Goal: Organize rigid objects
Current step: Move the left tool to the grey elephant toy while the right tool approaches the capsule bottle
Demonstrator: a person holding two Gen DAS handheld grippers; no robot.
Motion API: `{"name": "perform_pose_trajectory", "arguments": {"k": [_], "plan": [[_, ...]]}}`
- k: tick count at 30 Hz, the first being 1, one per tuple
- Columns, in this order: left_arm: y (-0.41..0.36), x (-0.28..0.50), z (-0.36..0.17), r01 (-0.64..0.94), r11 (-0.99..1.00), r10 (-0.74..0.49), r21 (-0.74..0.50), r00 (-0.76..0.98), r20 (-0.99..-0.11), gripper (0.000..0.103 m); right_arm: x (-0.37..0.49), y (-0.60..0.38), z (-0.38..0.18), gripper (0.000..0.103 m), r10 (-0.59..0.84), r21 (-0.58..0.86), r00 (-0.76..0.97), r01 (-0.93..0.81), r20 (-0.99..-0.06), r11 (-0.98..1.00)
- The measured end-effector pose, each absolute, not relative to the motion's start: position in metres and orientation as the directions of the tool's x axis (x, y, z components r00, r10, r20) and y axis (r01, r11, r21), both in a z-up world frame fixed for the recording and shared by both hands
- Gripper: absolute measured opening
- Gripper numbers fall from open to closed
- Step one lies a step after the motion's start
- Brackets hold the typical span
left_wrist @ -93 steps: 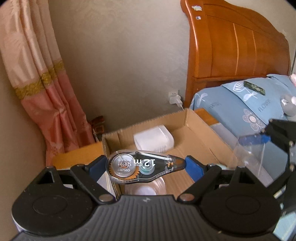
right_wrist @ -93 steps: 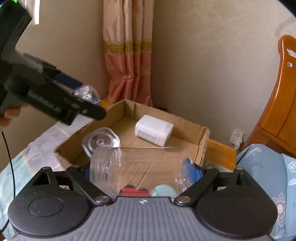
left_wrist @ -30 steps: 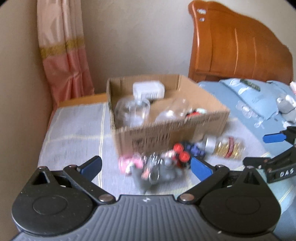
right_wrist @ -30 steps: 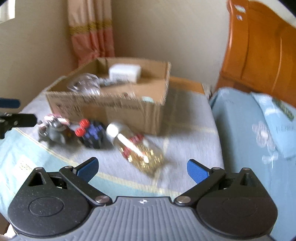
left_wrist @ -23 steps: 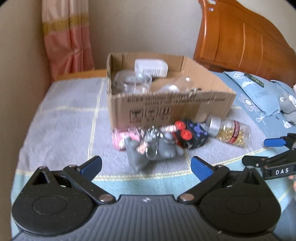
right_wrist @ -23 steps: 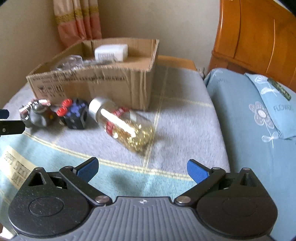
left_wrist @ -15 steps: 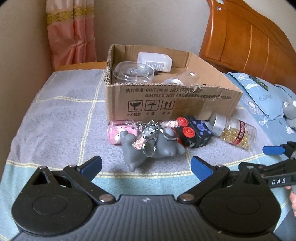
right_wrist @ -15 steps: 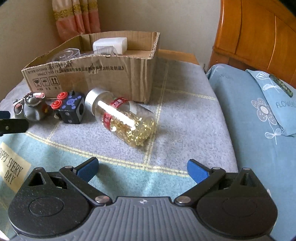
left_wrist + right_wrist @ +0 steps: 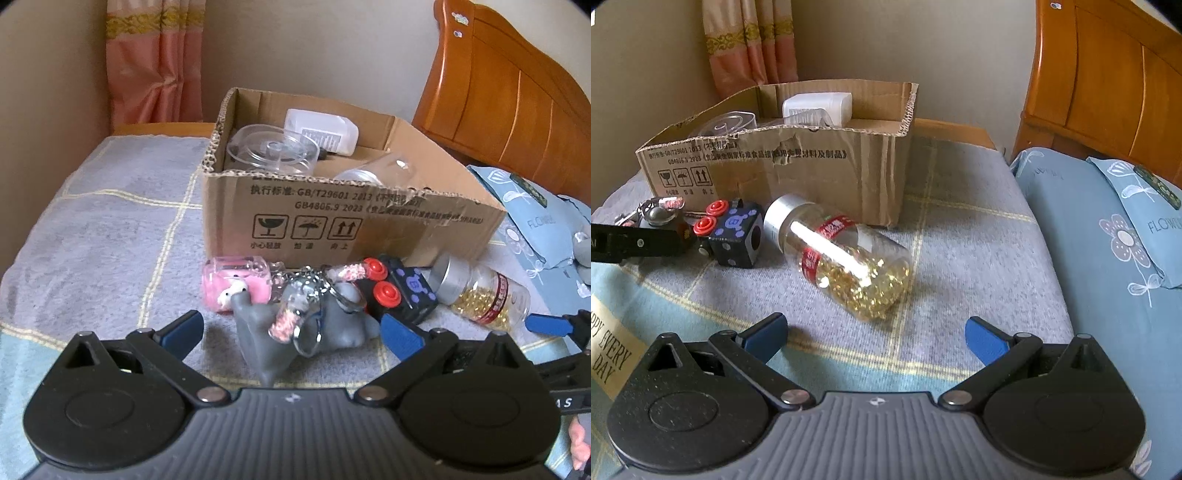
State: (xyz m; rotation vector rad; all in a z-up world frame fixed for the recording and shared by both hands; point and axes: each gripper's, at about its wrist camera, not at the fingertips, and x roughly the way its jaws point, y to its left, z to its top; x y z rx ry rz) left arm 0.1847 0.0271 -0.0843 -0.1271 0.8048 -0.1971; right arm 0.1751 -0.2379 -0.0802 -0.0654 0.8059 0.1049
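A cardboard box (image 9: 369, 225) (image 9: 812, 166) stands on the bed and holds clear plastic jars (image 9: 273, 149) and a white container (image 9: 321, 131). In front of it lie a pink case (image 9: 236, 284), a grey toy with a keyring (image 9: 299, 325), a black cube with red buttons (image 9: 402, 291) (image 9: 735, 229), and a clear bottle of gold capsules (image 9: 484, 291) (image 9: 849, 258) on its side. My left gripper (image 9: 291, 328) is open and empty, its fingers either side of the grey toy. My right gripper (image 9: 875, 332) is open and empty, just short of the capsule bottle.
A grey and teal checked blanket (image 9: 960, 240) covers the bed. Blue pillows (image 9: 1108, 229) lie to the right under a wooden headboard (image 9: 1108, 74). A wall and pink curtain (image 9: 147, 74) stand behind the box.
Both grippers let go of the correction tape and the clear jar at the box, pulled back, and have come down low toward the items in front of the box.
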Motion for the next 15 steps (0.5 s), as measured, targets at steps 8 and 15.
{"name": "perform_pose_trajectory", "arguments": {"k": [8,15], "plan": [[0.036,0.180,-0.084,0.152,0.971,-0.238,-0.184,0.667,-0.706,0.102,0.190,-0.250,-0.079,0.103,0.027,-0.020,0.680,-0.061,-0.732,0.998],[0.050,0.170,-0.083,0.141,0.976,-0.218,-0.166,0.662,-0.717,0.102,0.188,-0.276,-0.079,0.103,-0.032,-0.018,0.675,0.027,-0.737,0.999]]}}
